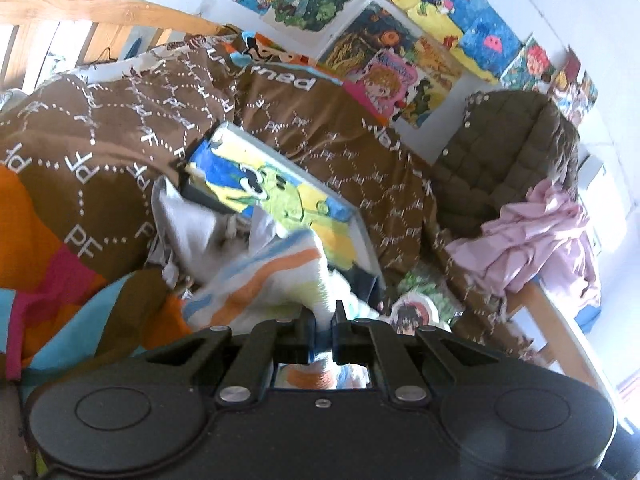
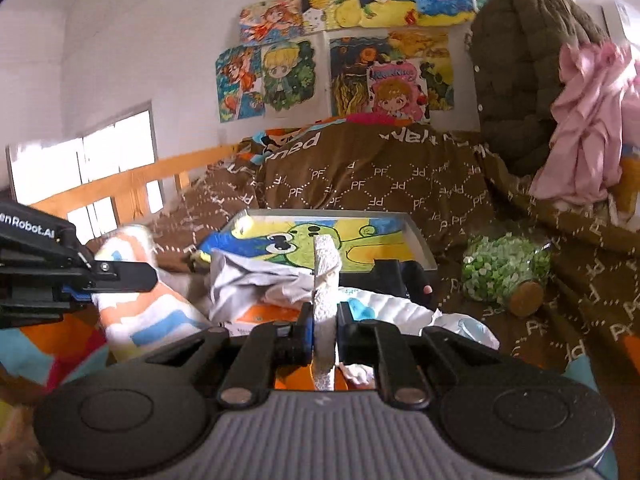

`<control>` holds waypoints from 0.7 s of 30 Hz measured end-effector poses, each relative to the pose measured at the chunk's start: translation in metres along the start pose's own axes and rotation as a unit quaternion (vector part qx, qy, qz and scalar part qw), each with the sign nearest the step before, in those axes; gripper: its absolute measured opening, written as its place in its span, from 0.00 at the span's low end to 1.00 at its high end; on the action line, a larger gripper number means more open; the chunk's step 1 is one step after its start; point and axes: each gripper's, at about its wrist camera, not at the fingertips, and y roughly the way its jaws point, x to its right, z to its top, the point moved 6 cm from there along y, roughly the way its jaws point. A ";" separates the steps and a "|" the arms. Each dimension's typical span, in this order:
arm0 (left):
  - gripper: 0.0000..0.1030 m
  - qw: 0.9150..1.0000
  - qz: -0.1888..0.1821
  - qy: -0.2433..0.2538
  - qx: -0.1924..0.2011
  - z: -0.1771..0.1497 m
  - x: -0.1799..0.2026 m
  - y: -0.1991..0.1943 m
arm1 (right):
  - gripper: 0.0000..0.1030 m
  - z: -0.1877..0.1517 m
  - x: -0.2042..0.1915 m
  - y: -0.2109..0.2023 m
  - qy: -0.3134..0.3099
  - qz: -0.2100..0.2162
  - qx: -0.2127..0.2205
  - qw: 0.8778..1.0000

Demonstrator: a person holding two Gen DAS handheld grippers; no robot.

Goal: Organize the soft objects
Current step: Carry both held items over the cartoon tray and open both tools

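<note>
Left gripper (image 1: 323,312): jaws pinched nearly together on a fold of the striped towel (image 1: 256,276), a soft terry cloth banded white, orange and blue. The towel bulges toward 10 o'clock of the fingertips, blurred. From the right wrist view the same towel (image 2: 136,308) hangs at 9 o'clock, with the left gripper (image 2: 120,276) clamped across it.

Right gripper (image 2: 324,320): jaws narrow, pressing both faces of a white cloth edge (image 2: 326,264), nubbly, standing upright as a stiff strip between the pads.

Behind both, at 12 o'clock: a shallow grey tray (image 2: 420,236), rectangular, lined with a cartoon drawing in green, yellow and blue. Crumpled grey-white fabric (image 2: 248,280) lies against its near rim.

Underlay: brown quilt (image 2: 360,184), matte, printed with dotted white lattice and letters.

At 2 o'clock in the right view, a clear jar (image 2: 504,268) lies on its side, filled with green-white flakes, cork-coloured lid. At 1 o'clock, an olive quilted jacket (image 2: 520,80), puffy, with pink rumpled cloth (image 2: 588,120) draped beside it.
</note>
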 end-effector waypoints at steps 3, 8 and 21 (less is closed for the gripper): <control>0.06 1.000 -0.006 -0.012 0.007 0.015 0.002 0.000 | 0.12 0.012 0.009 0.001 0.018 0.015 0.001 1.000; 0.06 1.000 -0.014 0.002 0.022 0.048 0.019 0.015 | 0.12 0.036 0.022 0.019 0.030 0.042 -0.001 0.999; 0.06 0.995 -0.026 0.081 0.051 0.114 0.064 0.135 | 0.12 0.076 0.095 0.169 0.191 0.121 -0.044 0.973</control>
